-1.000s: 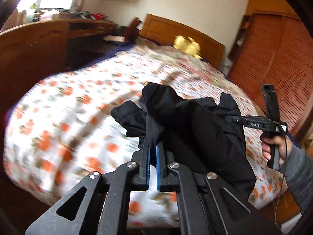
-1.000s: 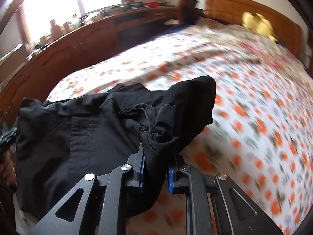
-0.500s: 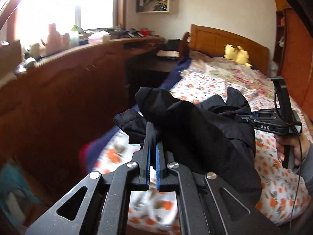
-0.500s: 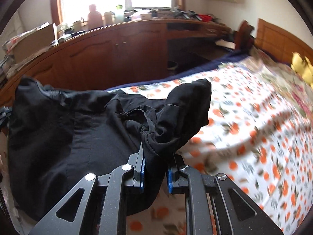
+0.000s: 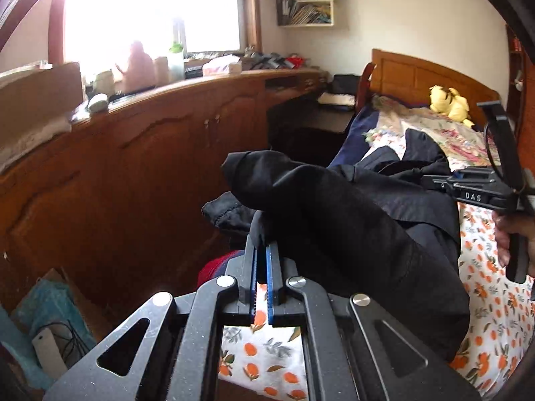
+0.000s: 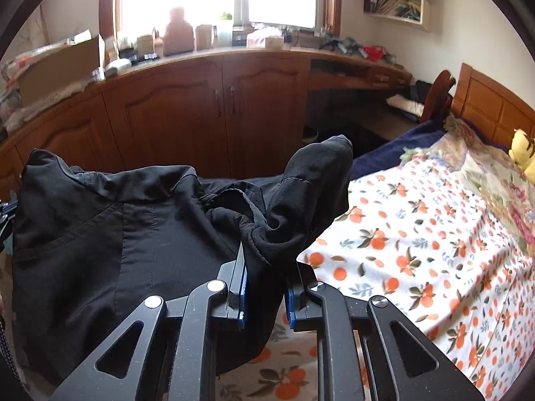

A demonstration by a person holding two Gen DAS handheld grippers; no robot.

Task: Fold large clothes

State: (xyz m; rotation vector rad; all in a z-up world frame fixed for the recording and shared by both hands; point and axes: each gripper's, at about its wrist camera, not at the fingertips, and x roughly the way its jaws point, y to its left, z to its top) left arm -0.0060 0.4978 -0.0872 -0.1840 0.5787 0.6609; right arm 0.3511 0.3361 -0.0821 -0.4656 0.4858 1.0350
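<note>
A large black garment hangs stretched between both grippers above the bed's near corner. My left gripper is shut on a thin edge of the cloth, which bunches up past its blue pads. In the right wrist view, my right gripper is shut on a thick wad of the same black garment, whose body spreads out to the left. The right gripper also shows in the left wrist view at the far right, a hand around its handle, its tips sunk in the cloth.
The bed has an orange-flower sheet and a yellow plush toy by the wooden headboard. A long wooden cabinet with cluttered top runs under the window. A box with blue cloth sits on the floor at left.
Both grippers swung left with the garment still held, so the views turned from the bed toward the wooden cabinet and the window. The grips have not changed.
</note>
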